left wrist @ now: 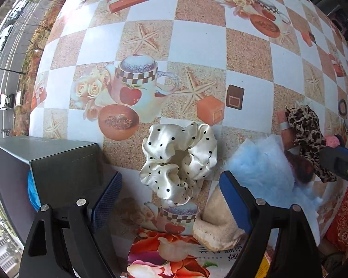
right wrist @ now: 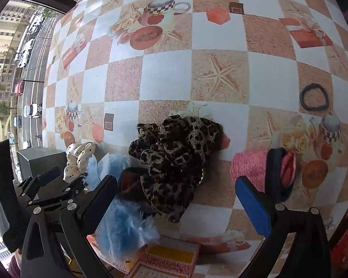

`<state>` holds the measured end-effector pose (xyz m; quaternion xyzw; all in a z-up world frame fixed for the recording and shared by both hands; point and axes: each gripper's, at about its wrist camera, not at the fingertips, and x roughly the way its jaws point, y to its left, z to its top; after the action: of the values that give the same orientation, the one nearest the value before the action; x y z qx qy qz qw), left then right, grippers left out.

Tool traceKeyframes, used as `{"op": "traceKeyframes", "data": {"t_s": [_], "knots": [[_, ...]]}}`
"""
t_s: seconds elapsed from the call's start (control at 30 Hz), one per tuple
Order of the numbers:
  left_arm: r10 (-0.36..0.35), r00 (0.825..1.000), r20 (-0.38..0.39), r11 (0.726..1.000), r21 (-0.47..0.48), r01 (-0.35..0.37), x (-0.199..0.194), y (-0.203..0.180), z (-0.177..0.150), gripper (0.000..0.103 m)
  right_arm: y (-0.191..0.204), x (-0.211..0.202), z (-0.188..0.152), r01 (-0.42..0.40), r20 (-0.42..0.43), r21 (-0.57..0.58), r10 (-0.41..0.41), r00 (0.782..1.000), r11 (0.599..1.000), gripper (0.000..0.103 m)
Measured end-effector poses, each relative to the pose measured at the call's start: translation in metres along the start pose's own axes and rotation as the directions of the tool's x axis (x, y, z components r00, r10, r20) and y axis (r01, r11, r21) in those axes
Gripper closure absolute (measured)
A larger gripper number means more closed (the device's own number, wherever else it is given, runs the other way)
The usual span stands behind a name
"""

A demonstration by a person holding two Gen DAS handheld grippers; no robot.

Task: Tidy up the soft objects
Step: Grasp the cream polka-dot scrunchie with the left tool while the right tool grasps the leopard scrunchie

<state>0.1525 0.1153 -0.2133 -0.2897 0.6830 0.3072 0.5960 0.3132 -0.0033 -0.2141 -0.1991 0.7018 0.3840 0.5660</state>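
White scrunchie (left wrist: 178, 162): glossy satin, black dots, left of leopard scrunchie (right wrist: 174, 162)
Left gripper (left wrist: 169, 199): wide, empty
Right gripper (right wrist: 176, 201): wide, empty

Both views are bright with soft, even daylight that enters from the window (left wrist: 9, 46) at the left of the frame, and shadows under things are faint. The checked tablecloth (left wrist: 197, 46) bulges like a globe under strong fisheye bending, with black corners at the edges. Focus is mostly sharp, slightly soft at the rim, and pale glare washes the white squares at upper left.
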Motion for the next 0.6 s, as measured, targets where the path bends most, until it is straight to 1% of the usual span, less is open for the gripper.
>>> {"op": "traceKeyframes", "data": {"t_s": [0.13,0.27,0.3,0.33,0.37,0.4,0.43,0.47,0.5,0.53,0.6], "knots": [[-0.007,0.999,-0.038,1.0,-0.014,0.006,0.017,-0.002,0.004,0.015,0.0,0.022,0.011,0.024,-0.026,-0.026,-0.025,0.999,0.999,0.001],[-0.012,0.998,-0.062,0.999,-0.037,0.01,0.03,0.002,0.009,0.016,0.001,0.031,0.013,0.039,-0.015,-0.057,-0.04,0.999,0.998,0.001],[-0.02,0.998,-0.066,0.999,-0.039,0.018,0.032,0.004,0.01,0.021,0.001,0.031,0.013,0.043,-0.011,-0.062,-0.044,0.999,0.997,0.001],[-0.033,0.997,-0.066,0.999,-0.041,0.03,0.034,0.006,0.011,0.028,0.002,0.03,0.012,0.047,-0.005,-0.067,-0.048,0.999,0.997,0.005],[-0.061,0.996,-0.059,0.997,-0.049,0.058,0.033,0.009,0.011,0.032,0.003,0.029,0.011,0.047,-0.004,-0.078,-0.048,0.999,0.996,0.021],[-0.076,0.996,-0.052,0.996,-0.051,0.074,0.032,0.01,0.011,0.041,0.004,0.029,0.01,0.054,-0.007,-0.092,-0.055,0.998,0.994,0.032],[-0.083,0.996,-0.041,0.996,-0.046,0.081,0.031,0.013,0.012,0.052,0.005,0.028,0.01,0.069,0.002,-0.106,-0.069,0.998,0.992,0.037],[-0.08,0.996,-0.034,0.996,-0.033,0.079,0.03,0.014,0.011,0.058,0.005,0.026,0.009,0.053,0.003,-0.115,-0.053,0.999,0.992,0.049],[-0.079,0.997,-0.028,0.997,-0.016,0.078,0.029,0.014,0.012,0.071,0.002,0.025,0.009,0.039,0.001,-0.11,-0.039,0.999,0.993,0.054],[-0.08,0.996,-0.023,0.997,-0.002,0.08,0.027,0.012,0.012,0.08,-0.002,0.023,0.008,0.023,0.0,-0.091,-0.023,1.0,0.996,0.054],[-0.086,0.996,0.006,0.996,0.004,0.086,0.021,0.015,0.013,0.08,-0.015,0.015,0.009,-0.047,0.01,-0.036,0.048,0.999,0.998,0.062]]}}
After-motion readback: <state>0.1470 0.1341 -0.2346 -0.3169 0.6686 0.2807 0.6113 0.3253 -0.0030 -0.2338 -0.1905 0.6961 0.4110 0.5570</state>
